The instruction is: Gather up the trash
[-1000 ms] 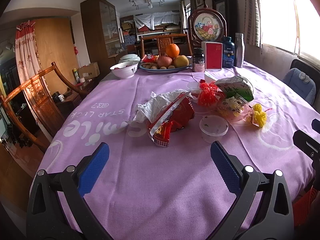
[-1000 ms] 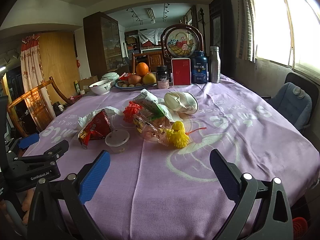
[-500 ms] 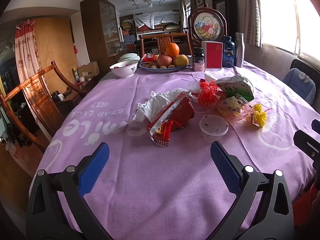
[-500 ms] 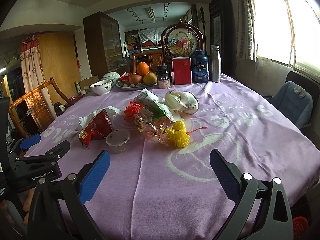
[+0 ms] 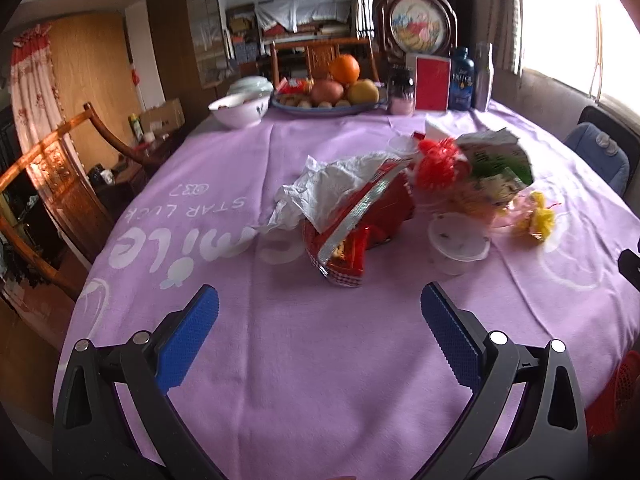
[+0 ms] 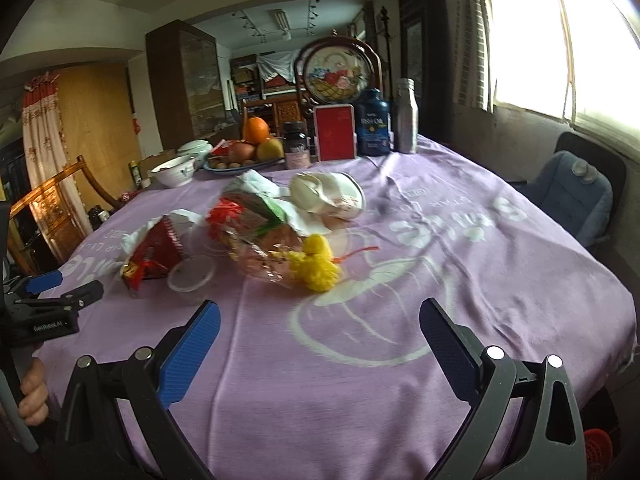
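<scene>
Trash lies in a pile mid-table: a red snack bag (image 5: 360,220) with crumpled white paper (image 5: 324,192), a clear plastic cup (image 5: 458,246), a red tassel (image 5: 436,164), a green-white packet (image 5: 496,160), a clear wrapper (image 6: 264,252) and a yellow pom-pom (image 5: 540,218). In the right wrist view they show too: snack bag (image 6: 154,254), cup (image 6: 191,276), pom-pom (image 6: 316,264), and a white crushed bowl (image 6: 326,196). My left gripper (image 5: 320,328) is open and empty, short of the snack bag. My right gripper (image 6: 320,340) is open and empty, short of the pom-pom.
A purple cloth (image 5: 280,360) covers the table. At the far end stand a fruit plate (image 5: 328,94), a white bowl (image 5: 240,110), a red box (image 5: 432,82), bottles (image 6: 374,122) and a framed picture (image 6: 336,72). Wooden chair (image 5: 52,184) left, blue chair (image 6: 576,196) right.
Both grippers have moved forward a little toward the trash pile, and the right view has tilted slightly. Both stay open; nothing on the table has moved.
</scene>
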The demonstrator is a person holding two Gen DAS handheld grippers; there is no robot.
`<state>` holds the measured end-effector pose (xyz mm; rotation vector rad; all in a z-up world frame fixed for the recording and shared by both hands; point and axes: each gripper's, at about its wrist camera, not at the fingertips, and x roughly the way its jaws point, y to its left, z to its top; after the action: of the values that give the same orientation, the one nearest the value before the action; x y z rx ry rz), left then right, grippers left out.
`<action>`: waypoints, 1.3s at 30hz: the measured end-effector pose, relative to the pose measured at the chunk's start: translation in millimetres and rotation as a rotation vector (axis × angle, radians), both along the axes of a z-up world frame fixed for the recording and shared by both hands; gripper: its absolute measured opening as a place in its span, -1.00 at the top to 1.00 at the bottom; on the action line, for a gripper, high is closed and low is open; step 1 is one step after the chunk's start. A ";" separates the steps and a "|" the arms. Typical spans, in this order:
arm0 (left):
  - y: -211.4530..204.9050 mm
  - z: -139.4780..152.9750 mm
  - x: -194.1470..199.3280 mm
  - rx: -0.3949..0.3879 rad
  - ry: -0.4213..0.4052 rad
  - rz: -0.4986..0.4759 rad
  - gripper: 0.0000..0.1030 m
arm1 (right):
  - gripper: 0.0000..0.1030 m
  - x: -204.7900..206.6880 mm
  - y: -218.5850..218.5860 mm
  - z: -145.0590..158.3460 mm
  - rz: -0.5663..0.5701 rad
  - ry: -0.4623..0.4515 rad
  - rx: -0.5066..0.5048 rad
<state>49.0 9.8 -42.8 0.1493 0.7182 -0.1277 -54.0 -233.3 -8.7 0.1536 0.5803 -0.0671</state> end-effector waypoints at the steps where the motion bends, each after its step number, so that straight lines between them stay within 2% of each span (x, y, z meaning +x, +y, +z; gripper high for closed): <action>1: -1.4 -0.4 6.2 0.000 0.013 -0.017 -0.88 | -0.89 1.6 -3.8 -2.1 -0.008 0.007 0.011; 4: -6.9 -0.5 21.6 -0.015 0.028 -0.079 -0.88 | -0.89 2.4 -11.3 -6.1 -0.015 0.010 0.051; 7: -11.7 -4.2 44.4 -0.037 0.077 -0.111 -0.88 | -0.89 5.7 -17.0 -8.4 -0.009 0.009 0.060; 11: -19.0 -0.2 75.4 -0.116 0.148 -0.167 -0.88 | -0.89 16.0 -24.3 -12.0 -0.004 0.017 0.070; 14: -16.7 -4.9 84.3 -0.153 0.185 -0.226 -0.88 | -0.89 18.7 -24.1 -13.4 0.007 0.027 0.077; 18: 26.8 -22.2 91.7 -0.170 0.238 -0.111 -0.88 | -0.89 22.1 -23.7 -12.6 0.015 0.016 0.059; 20: 56.2 -22.8 89.0 -0.207 0.249 -0.039 -0.87 | -0.89 26.1 -23.1 -12.8 0.025 0.015 0.070; 22: 69.4 -16.8 86.4 -0.236 0.235 -0.015 -0.87 | -0.89 30.7 -21.7 -13.9 0.038 0.020 0.083; 25: 62.0 -0.1 90.0 -0.270 0.216 -0.086 -0.87 | -0.89 34.7 -17.1 -15.9 0.062 0.039 0.106; 28: 47.6 15.5 116.0 -0.314 0.228 -0.152 -0.87 | -0.89 30.2 -14.0 -13.0 0.058 0.037 0.090; 32: 40.7 15.7 169.1 -0.451 0.343 -0.155 -0.87 | -0.89 24.0 -14.7 -7.5 0.044 0.017 0.085; 34: 32.6 11.6 181.5 -0.500 0.411 -0.171 -0.87 | -0.89 24.4 -14.9 -6.6 0.047 0.015 0.088; 36: 20.2 7.6 189.3 -0.516 0.465 -0.193 -0.87 | -0.89 24.9 -14.2 -7.2 0.050 0.020 0.082; 38: 5.7 0.3 192.2 -0.484 0.487 -0.219 -0.87 | -0.89 26.1 -14.1 -8.5 0.051 0.027 0.079; 39: 2.3 -3.5 192.5 -0.469 0.486 -0.216 -0.76 | -0.89 26.4 -14.6 -9.3 0.052 0.030 0.080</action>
<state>241.5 12.1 -46.3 -0.2648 1.1343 -0.5468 -27.6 -247.9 -18.0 0.2156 0.6170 0.0041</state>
